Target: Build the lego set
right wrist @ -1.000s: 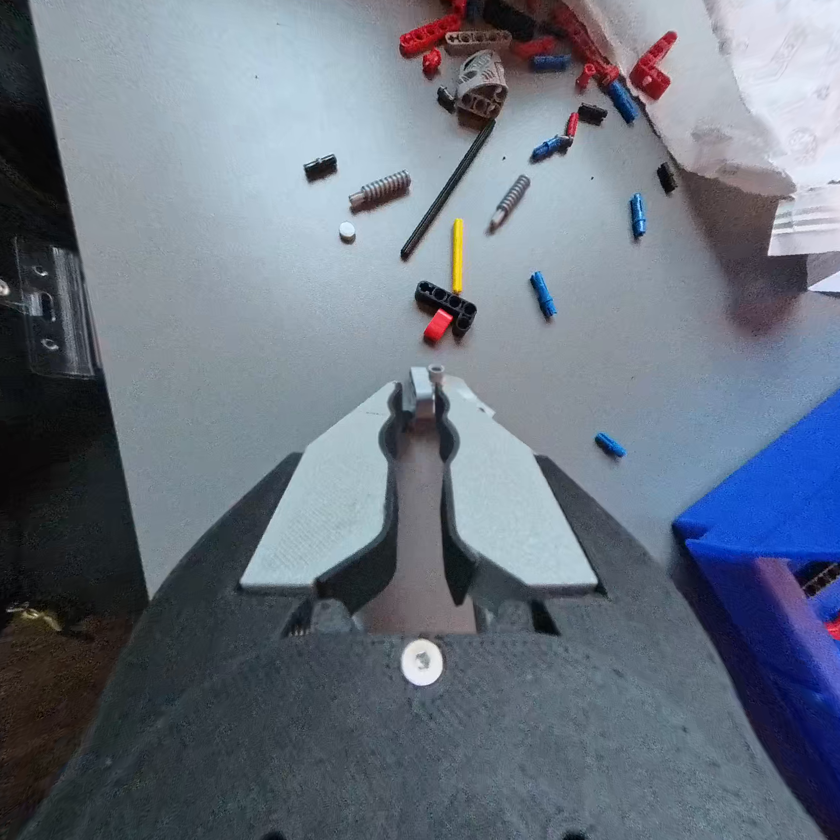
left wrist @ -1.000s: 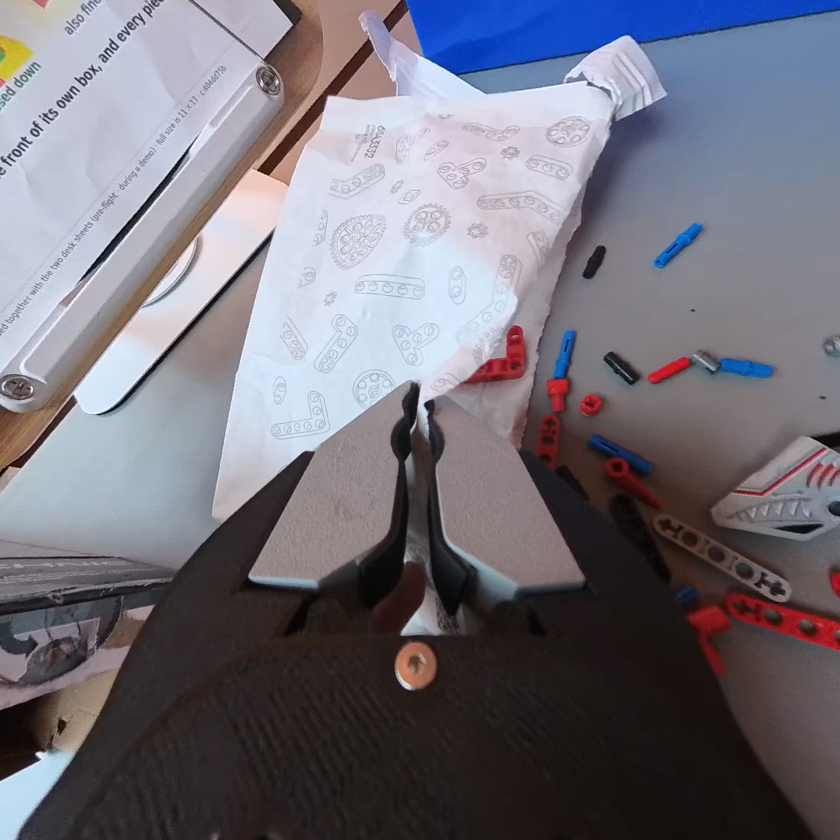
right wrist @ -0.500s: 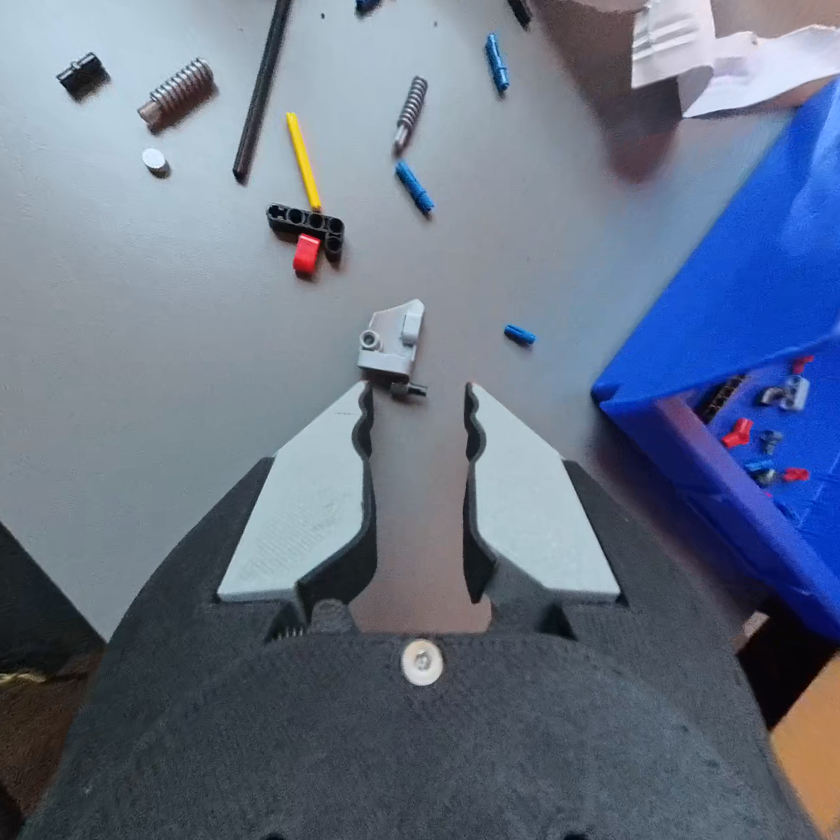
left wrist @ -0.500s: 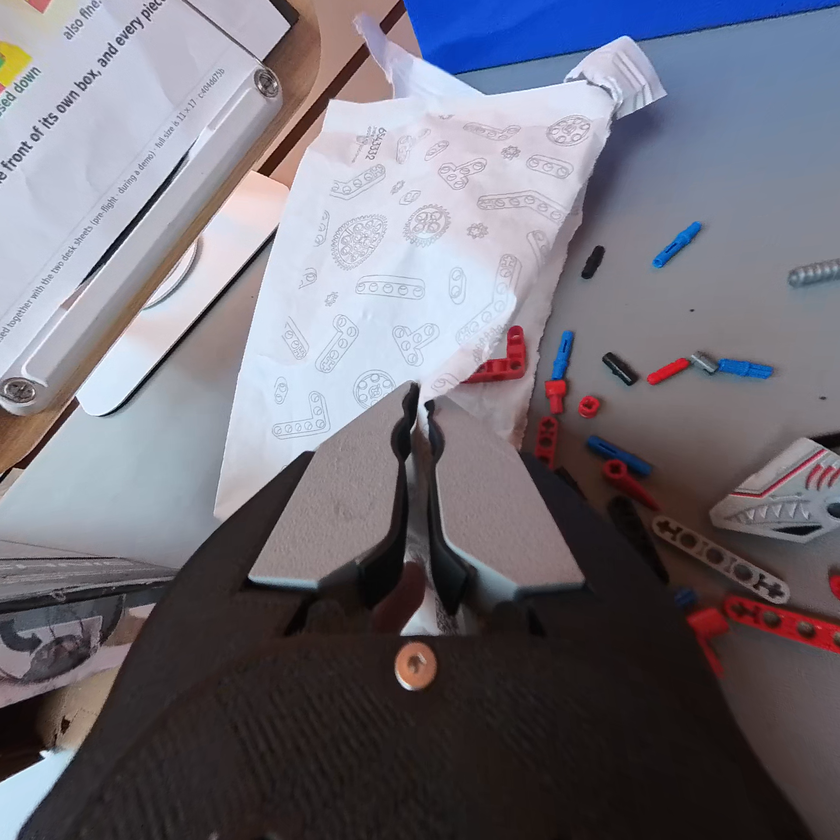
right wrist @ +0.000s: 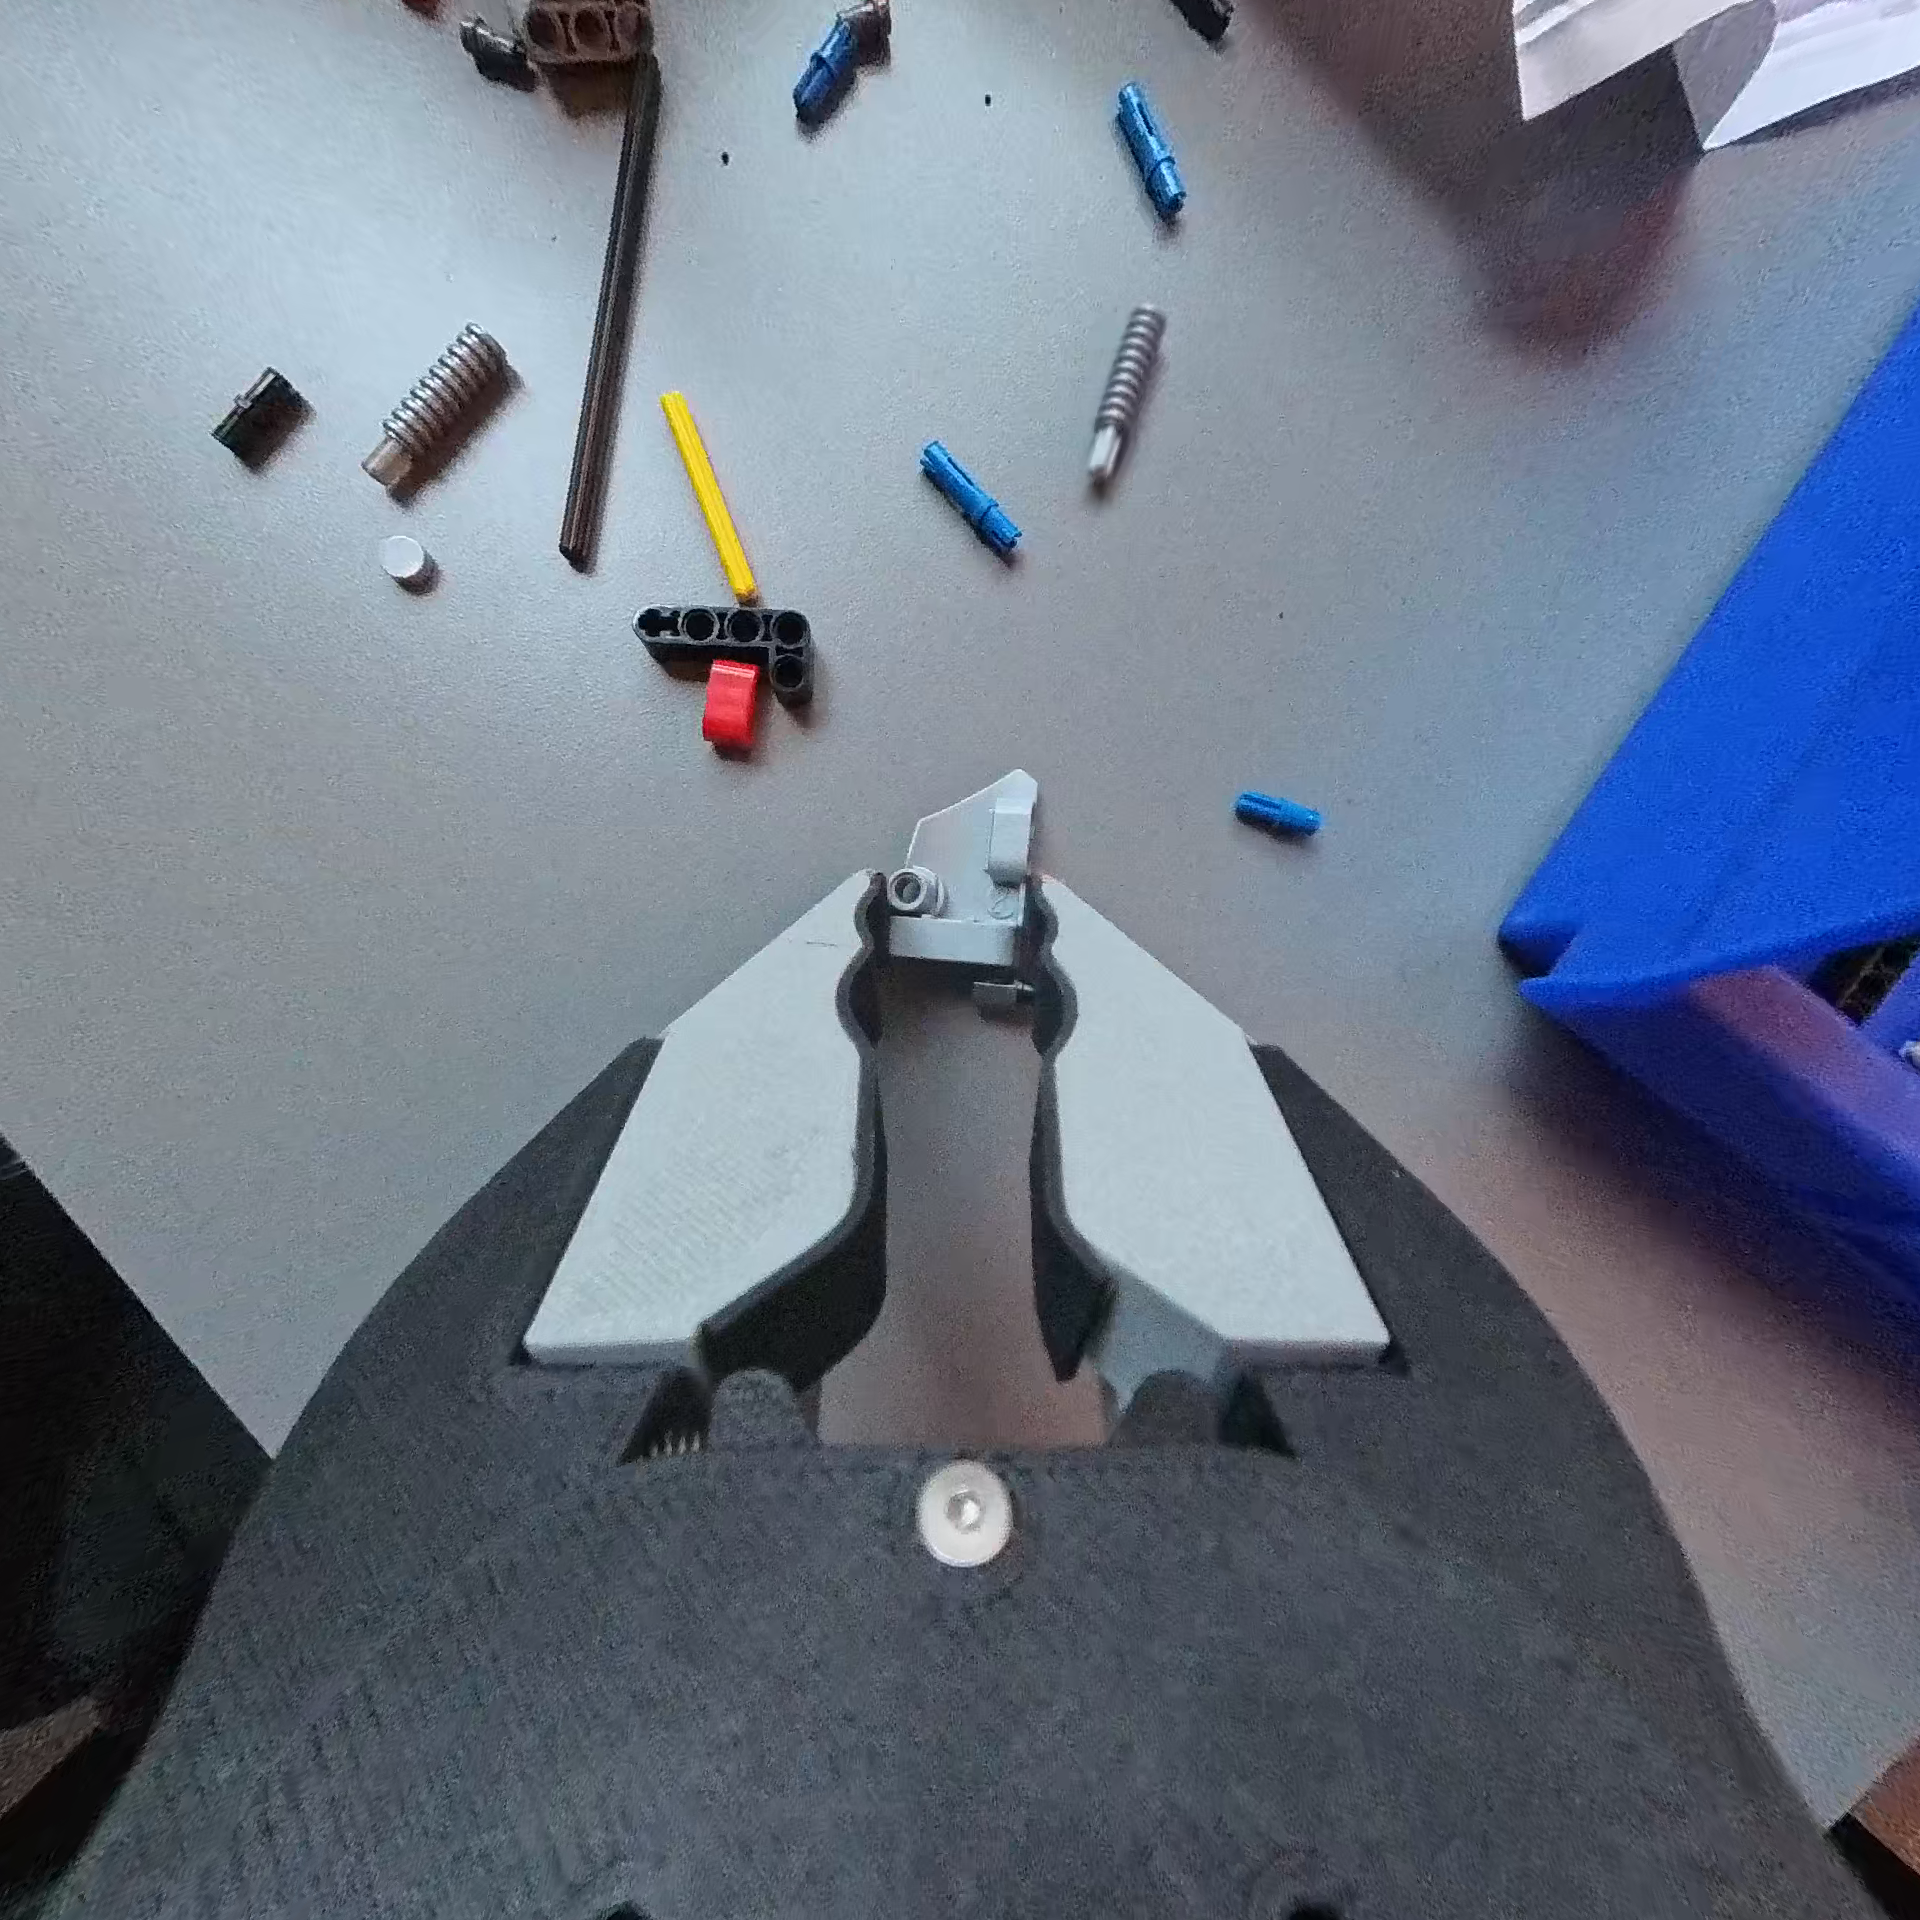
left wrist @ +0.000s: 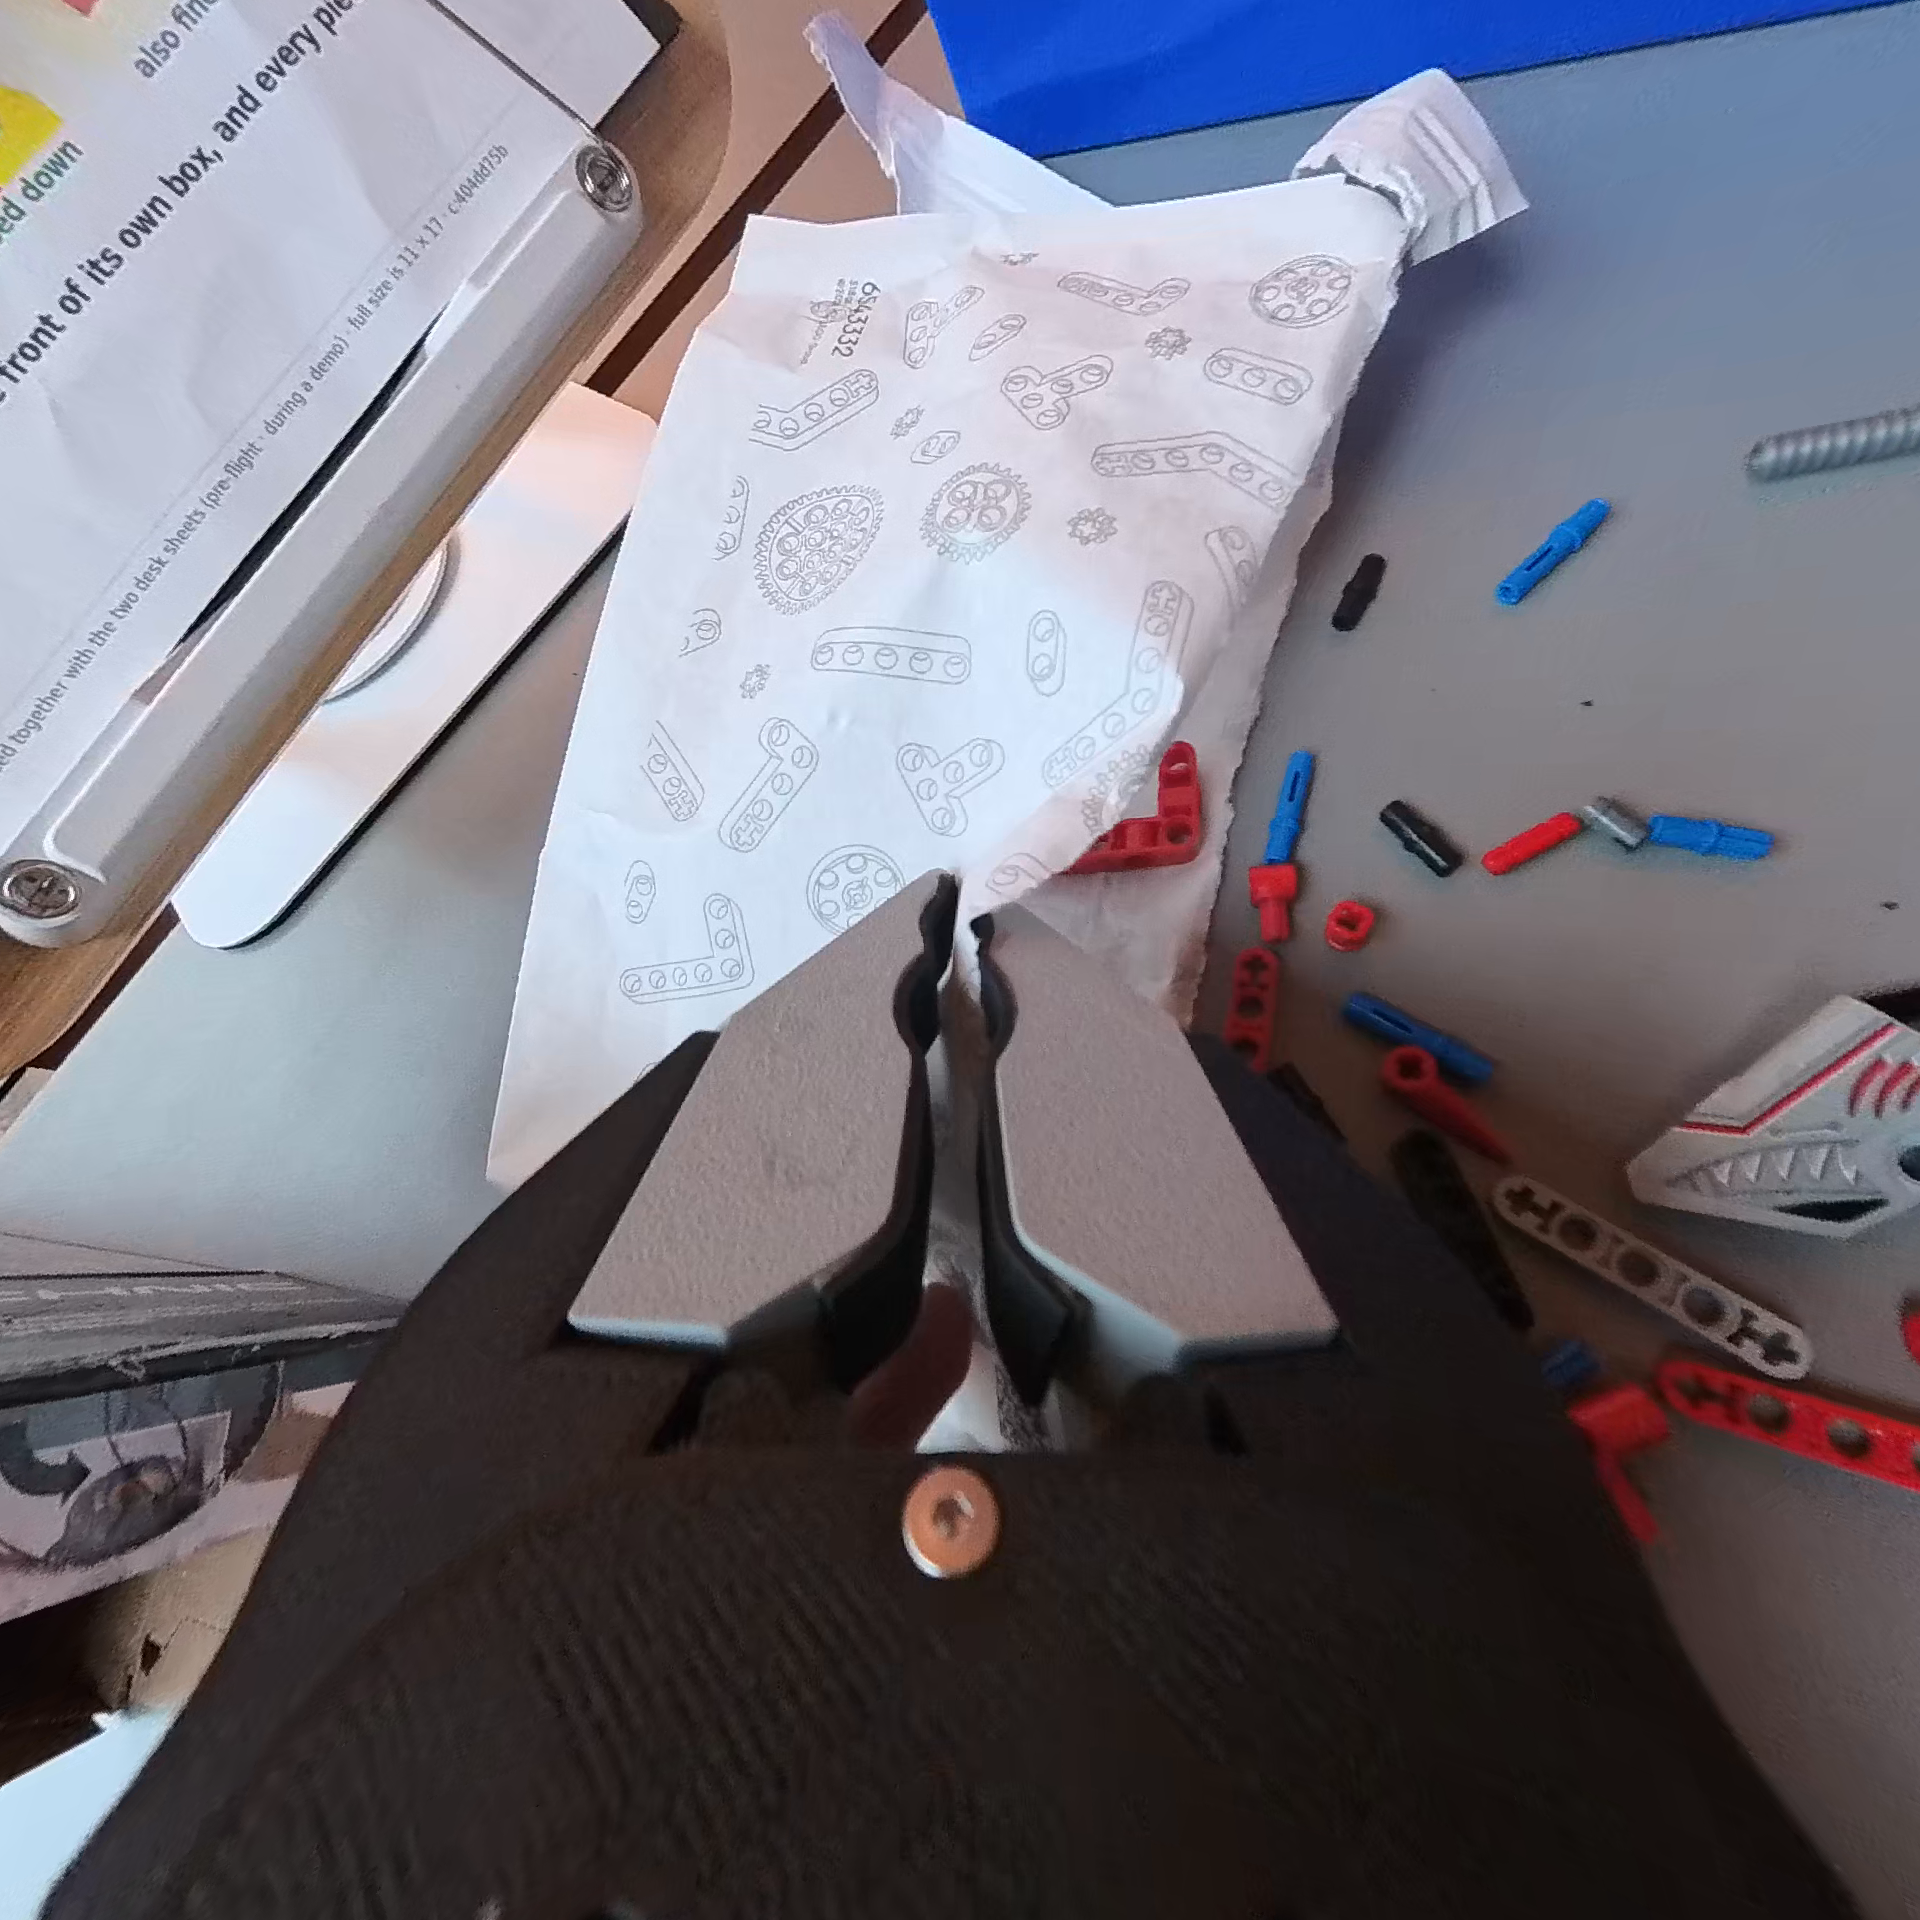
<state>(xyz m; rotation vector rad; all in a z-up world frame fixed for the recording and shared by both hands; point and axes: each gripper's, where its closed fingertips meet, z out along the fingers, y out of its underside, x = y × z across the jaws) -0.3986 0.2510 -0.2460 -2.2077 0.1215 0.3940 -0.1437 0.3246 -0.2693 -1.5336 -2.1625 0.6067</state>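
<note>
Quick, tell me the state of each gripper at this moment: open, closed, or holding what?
Left gripper: shut on the white paper bag.
Right gripper: shut on the grey Lego piece, just above the table.

Bin (right wrist: 1766,790) right of strewn pieces (right wrist: 727,644) (bag (left wrist: 935,582) beyond).

Left gripper (left wrist: 961,914) jaws nearly closed (narrow slit), right gripper (right wrist: 954,904) jaws parted
</note>
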